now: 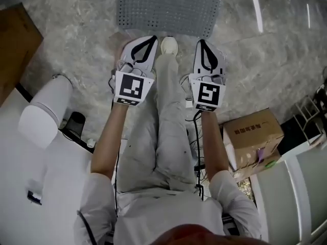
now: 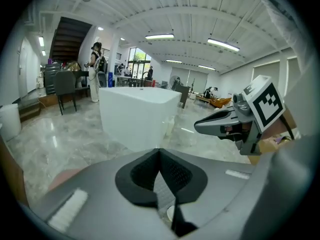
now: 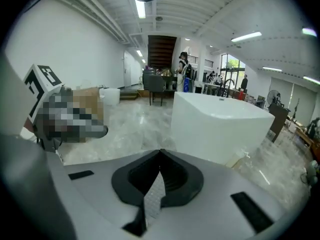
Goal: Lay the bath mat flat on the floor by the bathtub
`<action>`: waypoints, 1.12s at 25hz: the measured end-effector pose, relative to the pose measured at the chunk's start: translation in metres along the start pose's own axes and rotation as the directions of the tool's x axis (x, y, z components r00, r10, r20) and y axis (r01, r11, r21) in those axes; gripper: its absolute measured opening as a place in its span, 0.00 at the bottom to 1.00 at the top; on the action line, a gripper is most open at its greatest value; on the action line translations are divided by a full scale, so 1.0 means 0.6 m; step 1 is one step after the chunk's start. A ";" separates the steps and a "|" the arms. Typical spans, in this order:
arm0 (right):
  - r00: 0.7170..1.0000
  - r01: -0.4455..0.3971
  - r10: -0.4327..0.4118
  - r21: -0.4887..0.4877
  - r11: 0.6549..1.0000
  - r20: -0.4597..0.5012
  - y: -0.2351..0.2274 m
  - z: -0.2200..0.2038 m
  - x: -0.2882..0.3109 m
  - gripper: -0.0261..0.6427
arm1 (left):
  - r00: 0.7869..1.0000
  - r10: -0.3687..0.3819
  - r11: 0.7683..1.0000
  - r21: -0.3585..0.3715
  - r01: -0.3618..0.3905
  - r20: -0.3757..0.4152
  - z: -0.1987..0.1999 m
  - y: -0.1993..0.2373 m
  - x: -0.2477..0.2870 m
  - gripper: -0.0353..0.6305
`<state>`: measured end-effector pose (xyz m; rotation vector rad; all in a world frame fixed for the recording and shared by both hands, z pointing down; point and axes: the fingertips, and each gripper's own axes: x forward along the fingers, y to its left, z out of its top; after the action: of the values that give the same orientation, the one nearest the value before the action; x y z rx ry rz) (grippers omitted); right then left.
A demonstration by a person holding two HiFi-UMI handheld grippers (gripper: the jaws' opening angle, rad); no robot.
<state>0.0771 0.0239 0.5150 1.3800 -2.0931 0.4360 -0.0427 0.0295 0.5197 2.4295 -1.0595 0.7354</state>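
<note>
Grey bath mat [image 1: 168, 6] lies flat on marble floor [image 1: 76, 50] at twelve o'clock; left claw [image 1: 151, 39] and right claw [image 1: 201, 42] fully closed, empty.

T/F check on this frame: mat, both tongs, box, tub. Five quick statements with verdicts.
1. The mat lies flat on the floor. True.
2. The left tongs grip the mat's edge. False: they are shut on nothing, and the mat lies free on the floor.
3. The right tongs are shut. True.
4. The box is on the left tongs' side. False: it is on the right tongs' side.
5. The tub is white. True.
</note>
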 end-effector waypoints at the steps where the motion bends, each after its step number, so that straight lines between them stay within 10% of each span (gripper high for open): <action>1: 1.000 0.000 0.000 0.003 1.000 0.013 0.000 0.033 -0.033 0.04 | 1.000 -0.006 1.000 0.007 0.006 0.007 0.033 -0.014 -0.030 0.05; 15: 0.937 0.030 -0.040 0.034 0.999 0.347 -0.003 0.438 -0.534 0.04 | 0.951 0.034 0.986 0.143 -0.081 0.307 0.462 -0.186 -0.463 0.05; 28: 0.880 -0.008 -0.009 0.034 0.999 0.475 0.052 0.495 -0.774 0.04 | 0.862 0.109 0.983 0.078 -0.169 0.495 0.547 -0.277 -0.709 0.05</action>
<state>0.0962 0.2037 -0.0069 1.6358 -2.4808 0.1349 -0.0612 0.1956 -0.0172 2.7431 -1.4252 0.2171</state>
